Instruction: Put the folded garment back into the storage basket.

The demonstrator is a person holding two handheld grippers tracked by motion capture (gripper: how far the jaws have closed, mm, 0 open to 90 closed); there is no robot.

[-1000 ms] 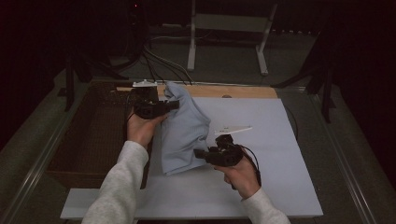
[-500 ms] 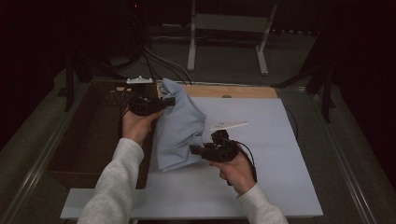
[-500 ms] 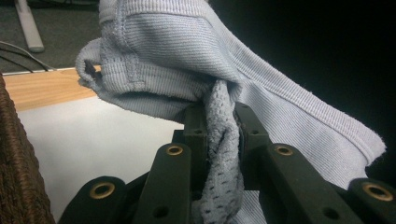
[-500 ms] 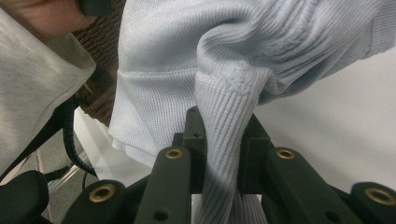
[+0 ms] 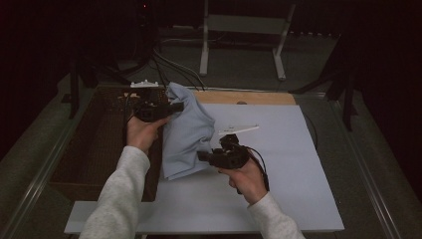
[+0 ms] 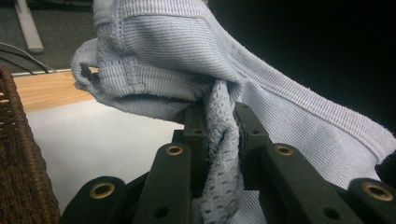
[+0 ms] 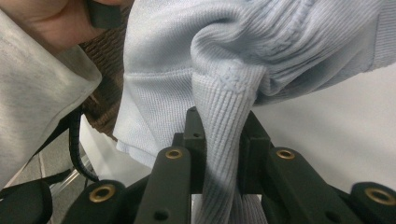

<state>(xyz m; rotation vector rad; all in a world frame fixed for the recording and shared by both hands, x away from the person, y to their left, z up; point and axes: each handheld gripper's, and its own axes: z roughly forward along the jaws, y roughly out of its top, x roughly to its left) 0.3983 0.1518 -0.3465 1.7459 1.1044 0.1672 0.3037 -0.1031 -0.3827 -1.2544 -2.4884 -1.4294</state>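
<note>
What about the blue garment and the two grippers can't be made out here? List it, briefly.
- Garment, high view: its type; it hangs bunched.
- Left gripper, left gripper view: pad faces, covered by pinched cloth.
- Right gripper, right gripper view: the same.
- Wicker basket, high view: its contents, too dark.

Garment (image 5: 186, 132) hem (folded under) is hidden.

Light grey sleeves, black two-jaw grippers

Left gripper (image 5: 175, 106) and right gripper (image 5: 201, 156): matte black jaws with brass-ringed screw holes; a black cable trails at lower right of centre.
</note>
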